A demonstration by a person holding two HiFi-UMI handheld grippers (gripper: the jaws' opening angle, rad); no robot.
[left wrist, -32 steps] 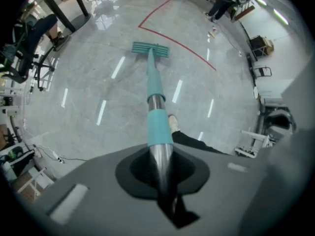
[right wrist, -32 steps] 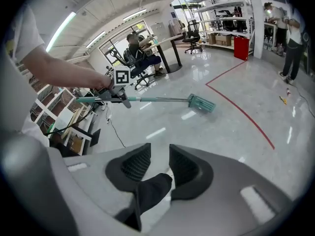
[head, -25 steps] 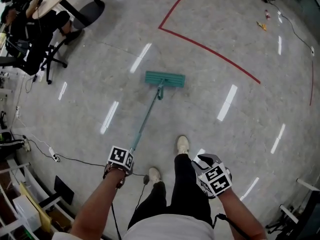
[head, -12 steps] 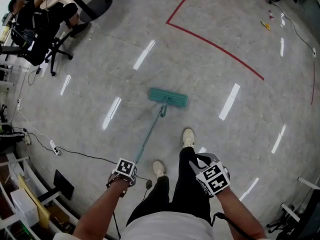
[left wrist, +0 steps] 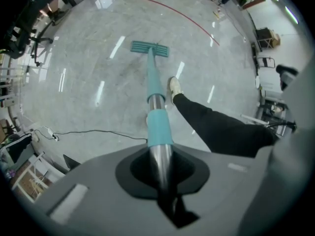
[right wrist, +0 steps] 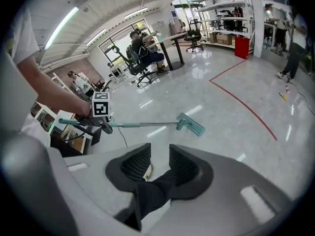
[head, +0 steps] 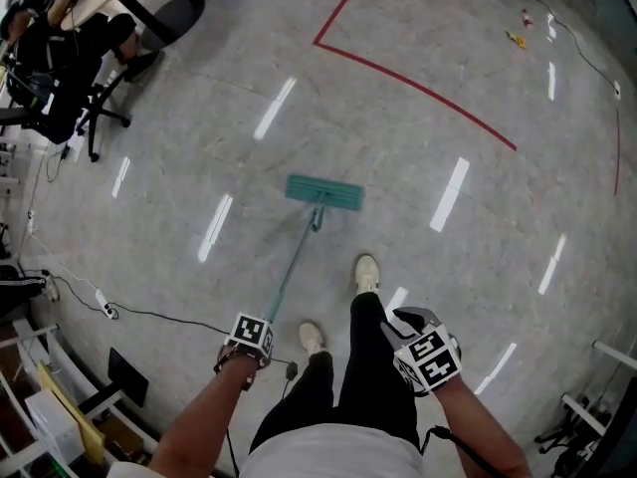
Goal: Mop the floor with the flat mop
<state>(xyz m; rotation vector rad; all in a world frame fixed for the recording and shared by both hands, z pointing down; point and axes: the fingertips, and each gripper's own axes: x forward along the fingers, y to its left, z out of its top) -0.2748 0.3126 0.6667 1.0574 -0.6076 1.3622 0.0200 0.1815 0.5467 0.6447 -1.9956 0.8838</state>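
Note:
The flat mop lies with its teal head (head: 324, 192) flat on the grey floor ahead of my feet. Its thin teal and metal handle (head: 292, 262) slants back to my left gripper (head: 249, 335). In the left gripper view the handle (left wrist: 158, 127) runs between the jaws of the left gripper (left wrist: 162, 168), which is shut on it, and the mop head (left wrist: 149, 48) shows far ahead. My right gripper (head: 423, 352) hangs by my right leg. In the right gripper view, the right gripper (right wrist: 160, 163) stands open with nothing between its pads; the mop head (right wrist: 191, 124) shows beyond.
A red tape line (head: 418, 88) crosses the floor beyond the mop. A person sits on an office chair (head: 50, 63) by a desk at far left. A black cable (head: 159, 317) trails on the floor near my left side. Shelving (head: 40, 416) stands at bottom left. My shoes (head: 366, 272) are just behind the mop head.
The mop head has slid back toward my feet, away from the red line, mostly in the first half second. The left gripper keeps hold of the handle; the right gripper has hardly moved.

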